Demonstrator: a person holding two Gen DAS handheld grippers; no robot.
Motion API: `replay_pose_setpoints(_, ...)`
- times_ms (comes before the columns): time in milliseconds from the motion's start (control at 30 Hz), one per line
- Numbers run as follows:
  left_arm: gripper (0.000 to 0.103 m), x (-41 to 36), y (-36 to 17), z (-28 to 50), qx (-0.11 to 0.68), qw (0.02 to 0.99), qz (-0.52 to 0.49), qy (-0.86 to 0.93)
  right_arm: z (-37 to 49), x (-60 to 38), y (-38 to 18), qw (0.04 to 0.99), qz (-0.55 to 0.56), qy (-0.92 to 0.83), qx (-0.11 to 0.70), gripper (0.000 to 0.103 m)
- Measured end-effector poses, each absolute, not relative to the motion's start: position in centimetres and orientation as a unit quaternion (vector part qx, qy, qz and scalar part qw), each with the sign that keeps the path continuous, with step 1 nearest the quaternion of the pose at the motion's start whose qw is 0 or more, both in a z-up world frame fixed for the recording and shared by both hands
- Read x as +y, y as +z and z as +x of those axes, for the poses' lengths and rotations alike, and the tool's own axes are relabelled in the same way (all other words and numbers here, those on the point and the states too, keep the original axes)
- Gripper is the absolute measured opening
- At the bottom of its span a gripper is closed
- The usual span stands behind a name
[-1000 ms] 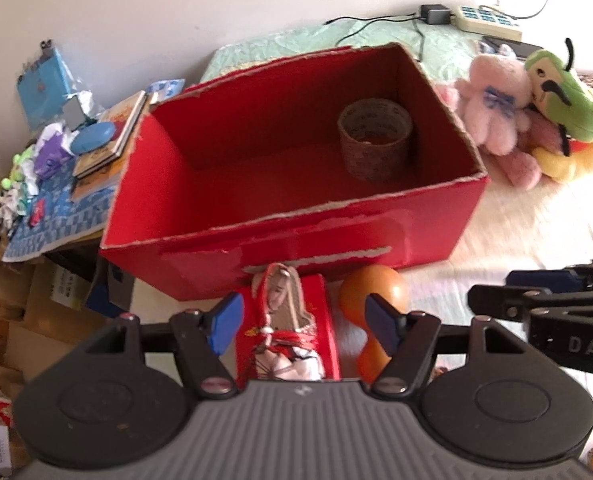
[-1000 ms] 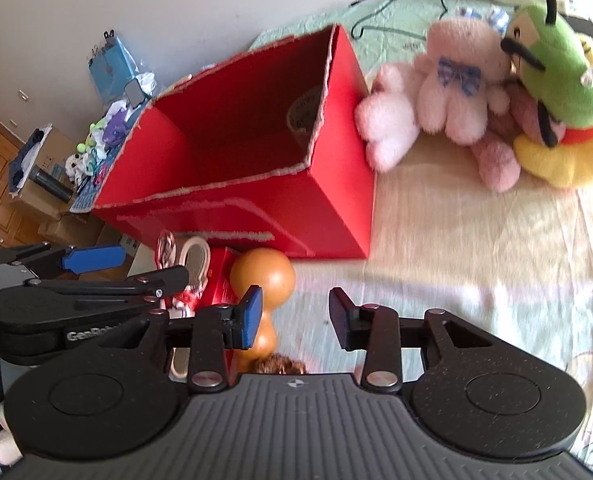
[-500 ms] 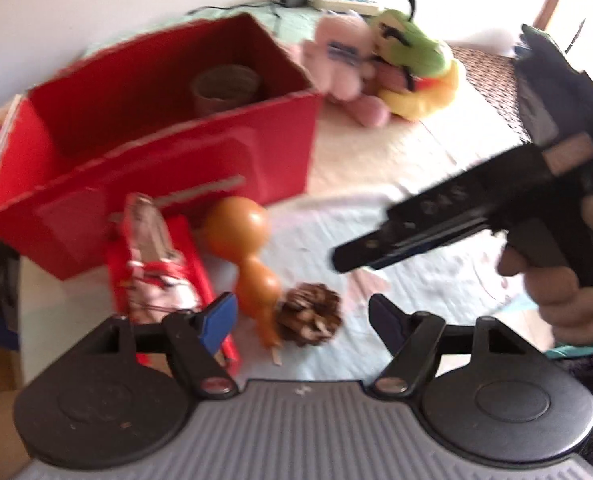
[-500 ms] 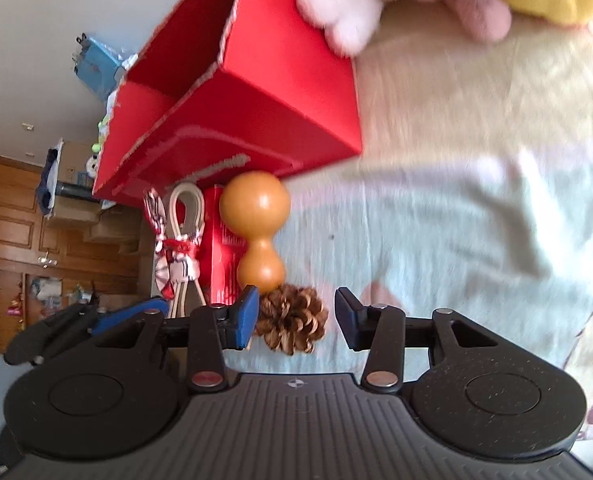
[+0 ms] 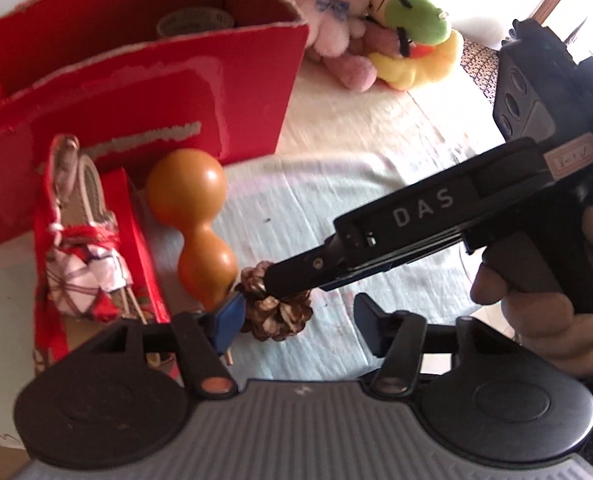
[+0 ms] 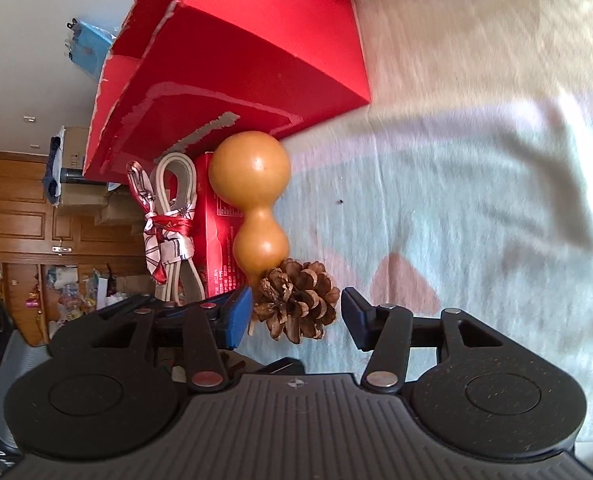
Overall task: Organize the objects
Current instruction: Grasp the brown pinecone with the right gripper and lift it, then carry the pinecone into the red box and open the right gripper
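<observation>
Open cloth lies right of the pine cone. To its left the gourd, touching or nearly so, and the small red carton crowd it. The red box closes the far side.

The right claw points down at a pine cone lying between its spread fingers, neither pad visibly touching it; the jaws have just been opening. Just beyond the cone lies an orange gourd, its narrow end touching the cone. Left of the gourd sits a small red box with a ribbon-tied strap. Farther ahead stands a big red cardboard box on the pale bedsheet.
</observation>
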State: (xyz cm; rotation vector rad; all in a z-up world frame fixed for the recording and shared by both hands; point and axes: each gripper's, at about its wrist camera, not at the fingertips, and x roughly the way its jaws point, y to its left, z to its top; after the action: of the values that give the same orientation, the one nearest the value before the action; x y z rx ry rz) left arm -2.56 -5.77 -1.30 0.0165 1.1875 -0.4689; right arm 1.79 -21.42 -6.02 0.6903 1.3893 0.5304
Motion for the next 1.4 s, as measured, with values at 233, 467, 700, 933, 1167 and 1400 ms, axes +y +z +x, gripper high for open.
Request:
replay_pose_setpoints(233,0.053,-6.1,-1.9,-2.2,0.555,0.801,0.024,-0.224,1.8,-21.8,-6.8,0.669,0.322,0.232,0.629,0.043)
replay_pose_setpoints(467,0.046,-6.4,-1.4,-1.6,0.551,0.794,0.029,-0.254,1.0,-23.5,-5.1,0.69,0.322,0.211,0.612,0.042)
replay_pose_setpoints(700,0.046,-7.1,2.6,-1.1,0.496,0.807,0.043,-0.317,0.2,-24.4,0.9,0.747,0.317,0.184,0.555,0.042)
replay_pose_setpoints(933,0.046,-5.3,8.3,0.4,0.411,0.838,0.038,-0.356,1.7,-22.3,8.2,0.817,0.262,0.177,0.483,0.042)
replay_pose_setpoints(1167,0.046,-1.6,10.7,4.4,0.38,0.852,0.006,-0.359,6.1,-18.3,10.0,0.842,0.208,0.177,0.466,0.042)
replay_pose_setpoints(1400,0.046,1.4,8.2,9.0,0.412,0.839,-0.048,-0.351,11.3,-15.2,8.5,0.828,0.157,0.157,0.515,0.042)
